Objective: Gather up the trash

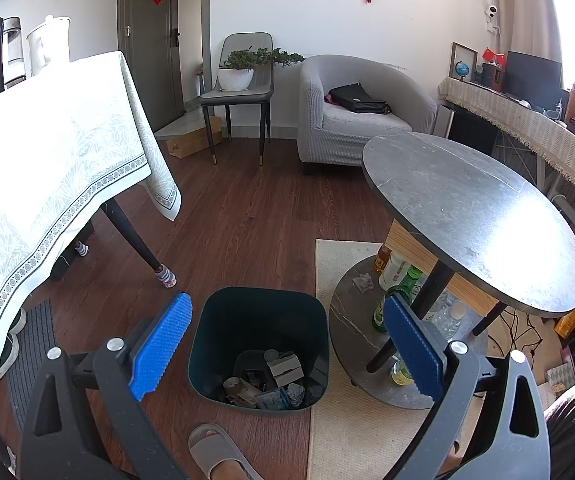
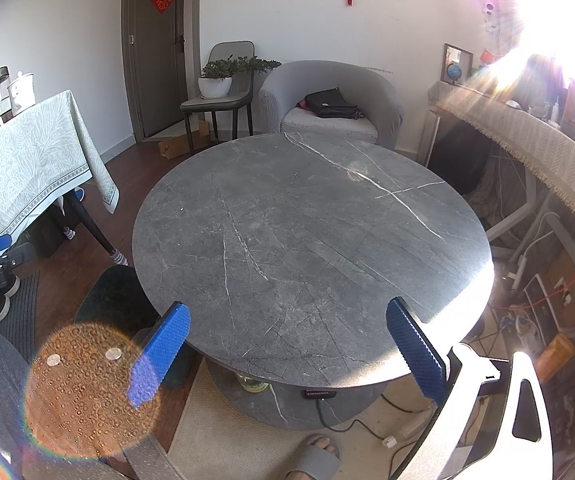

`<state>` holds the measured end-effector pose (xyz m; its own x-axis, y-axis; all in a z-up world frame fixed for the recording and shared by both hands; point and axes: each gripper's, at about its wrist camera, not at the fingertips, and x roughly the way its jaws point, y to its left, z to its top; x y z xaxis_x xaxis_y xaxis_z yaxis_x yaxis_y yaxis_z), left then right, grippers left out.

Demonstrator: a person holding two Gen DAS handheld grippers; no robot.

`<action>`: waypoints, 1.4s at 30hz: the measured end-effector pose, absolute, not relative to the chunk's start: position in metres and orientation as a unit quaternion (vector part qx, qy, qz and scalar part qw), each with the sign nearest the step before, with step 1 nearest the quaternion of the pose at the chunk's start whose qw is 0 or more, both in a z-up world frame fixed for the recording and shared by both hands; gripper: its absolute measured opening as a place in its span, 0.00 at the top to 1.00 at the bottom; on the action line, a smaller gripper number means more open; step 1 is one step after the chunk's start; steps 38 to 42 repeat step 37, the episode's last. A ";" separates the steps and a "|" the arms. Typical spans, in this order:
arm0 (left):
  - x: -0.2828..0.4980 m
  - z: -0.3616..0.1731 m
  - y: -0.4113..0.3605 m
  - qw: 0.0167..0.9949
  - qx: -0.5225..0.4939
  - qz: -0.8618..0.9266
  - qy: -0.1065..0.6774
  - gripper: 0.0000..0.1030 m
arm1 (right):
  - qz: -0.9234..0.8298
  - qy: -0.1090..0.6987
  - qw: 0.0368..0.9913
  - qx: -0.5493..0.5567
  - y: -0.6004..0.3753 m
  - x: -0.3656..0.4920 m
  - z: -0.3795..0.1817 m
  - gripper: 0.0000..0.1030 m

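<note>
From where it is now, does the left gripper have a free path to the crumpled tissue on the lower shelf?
Probably yes: the left gripper is open, and the tissue lies exposed at the shelf edge, bottles only beside it.

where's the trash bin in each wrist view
Left wrist: trash bin sits bottom centre, on the floor between the open left gripper fingers, with scraps inside.
Right wrist: only its dark rim shows lower left, beside the table edge.
Shared landmark: the round grey marble table.
</note>
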<state>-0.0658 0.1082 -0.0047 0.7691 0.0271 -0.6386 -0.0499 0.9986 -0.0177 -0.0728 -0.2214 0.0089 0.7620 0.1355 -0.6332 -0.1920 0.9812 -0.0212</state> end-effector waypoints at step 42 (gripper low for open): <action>-0.065 -0.008 0.113 0.940 -0.019 0.006 0.340 0.04 | 0.087 0.337 0.936 -0.048 -0.220 -0.071 0.008 0.03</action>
